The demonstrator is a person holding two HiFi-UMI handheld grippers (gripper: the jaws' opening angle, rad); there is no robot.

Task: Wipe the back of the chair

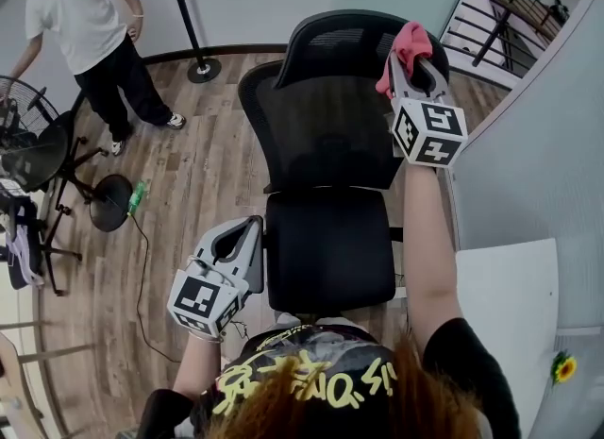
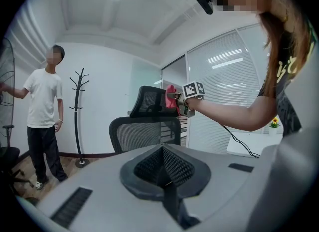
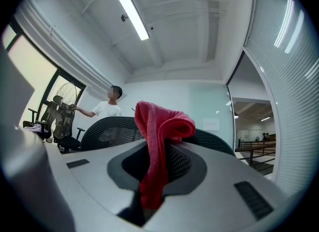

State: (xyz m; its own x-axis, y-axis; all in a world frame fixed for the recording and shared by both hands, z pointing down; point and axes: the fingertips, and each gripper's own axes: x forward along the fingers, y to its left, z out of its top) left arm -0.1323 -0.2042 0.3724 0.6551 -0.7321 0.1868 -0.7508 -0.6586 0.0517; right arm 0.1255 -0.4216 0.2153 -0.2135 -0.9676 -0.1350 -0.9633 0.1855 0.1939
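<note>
Head view: the black mesh chair (image 1: pixel 330 126) stands at frame centre, with its back toward the top of the frame. The right gripper (image 1: pixel 412 61) is at upper right, at the right end of the headrest (image 1: pixel 330 41). Its jaws pinch a red cloth (image 1: pixel 408 42), which bunches above the jaw tips. The left gripper (image 1: pixel 253 231) is at lower left, just beside the seat (image 1: pixel 330 248). Its jaws are pressed together with nothing between them. A person in a white shirt (image 1: pixel 80 22) stands at upper left, near a fan (image 1: pixel 28 149).
</note>
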